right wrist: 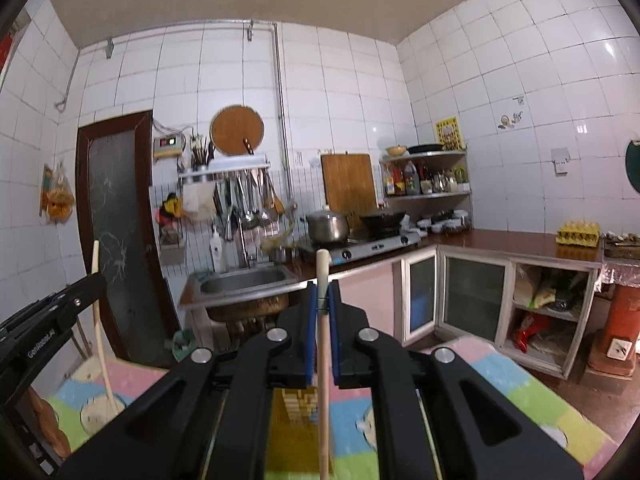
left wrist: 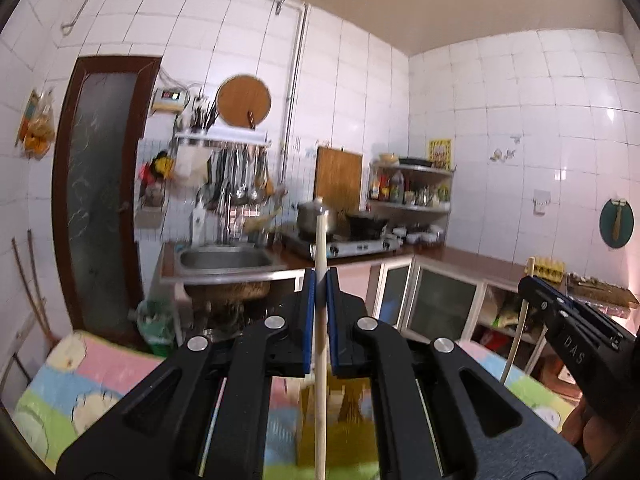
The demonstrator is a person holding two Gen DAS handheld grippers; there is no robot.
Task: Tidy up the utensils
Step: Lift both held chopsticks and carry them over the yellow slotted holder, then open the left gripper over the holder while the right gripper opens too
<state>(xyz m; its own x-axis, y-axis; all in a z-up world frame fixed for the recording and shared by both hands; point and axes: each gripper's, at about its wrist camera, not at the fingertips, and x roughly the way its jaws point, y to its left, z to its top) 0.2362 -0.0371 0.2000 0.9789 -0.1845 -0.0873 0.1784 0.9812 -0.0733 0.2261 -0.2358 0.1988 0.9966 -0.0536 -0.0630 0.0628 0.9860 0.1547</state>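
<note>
Left wrist view: the left hand-held gripper (left wrist: 320, 280) is clenched on 1 upright wooden utensil handle (left wrist: 320, 240), above the cartoon-print desk cover (left wrist: 100, 368).

Right wrist view: the right hand-held gripper (right wrist: 323, 292) grasps another wooden handle (right wrist: 322, 264) over a yellow slotted holder (right wrist: 298, 404). Keep each handle vertical and lower slowly into separate slots.

Wooden stick (left wrist: 320, 320) upright between left gripper (left wrist: 320, 280) jaws; sink (left wrist: 224, 260) beyond, left of jaws; stove (left wrist: 344, 244) beyond, right.
</note>
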